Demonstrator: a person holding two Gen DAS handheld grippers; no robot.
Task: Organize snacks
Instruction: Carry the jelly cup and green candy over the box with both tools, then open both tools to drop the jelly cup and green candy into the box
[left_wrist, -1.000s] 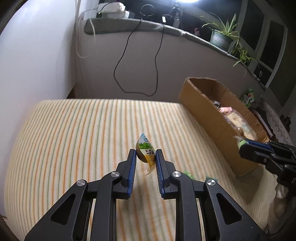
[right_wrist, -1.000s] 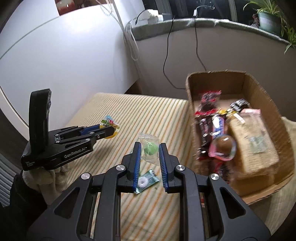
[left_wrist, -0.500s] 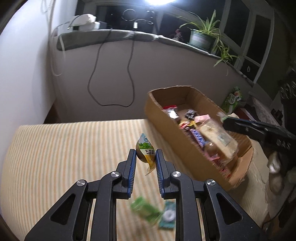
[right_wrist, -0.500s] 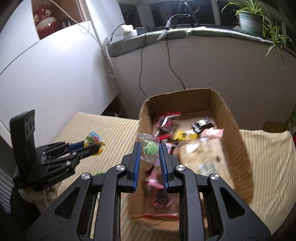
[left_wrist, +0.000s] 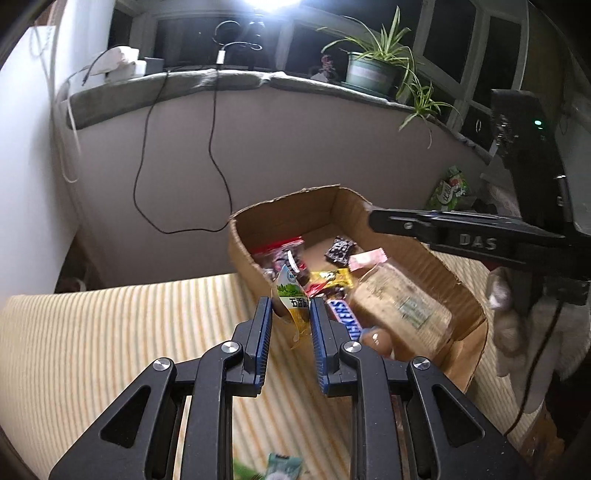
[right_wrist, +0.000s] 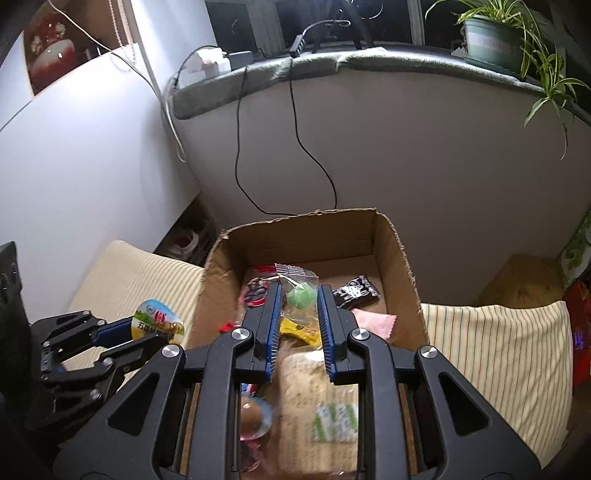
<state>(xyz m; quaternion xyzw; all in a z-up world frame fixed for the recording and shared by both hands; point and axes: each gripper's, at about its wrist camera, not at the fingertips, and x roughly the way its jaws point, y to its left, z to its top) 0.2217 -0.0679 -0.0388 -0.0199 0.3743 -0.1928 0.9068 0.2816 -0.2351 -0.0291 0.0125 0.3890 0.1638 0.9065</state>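
My left gripper (left_wrist: 290, 310) is shut on a small green-and-yellow snack packet (left_wrist: 291, 300) and holds it just left of the cardboard box (left_wrist: 295, 210). It also shows in the right wrist view (right_wrist: 147, 332) with the packet (right_wrist: 159, 322). My right gripper (right_wrist: 298, 295) is shut on a clear wrapper with a green candy (right_wrist: 300, 293), held above the box (right_wrist: 310, 236). The right gripper also reaches over the box in the left wrist view (left_wrist: 373, 218). The box holds several snacks, among them a Snickers bar (left_wrist: 345, 319) and a tan packet (left_wrist: 402, 306).
The box stands on a striped cushion (left_wrist: 110, 332) below a curved window ledge (left_wrist: 221, 81) with a hanging black cable (left_wrist: 214, 147) and a potted plant (left_wrist: 373, 70). A green candy wrapper (left_wrist: 282, 465) lies on the cushion under my left gripper.
Both grippers have moved toward the box with their snacks held. The right gripper now hangs over the box's inside; the left is at its left wall.
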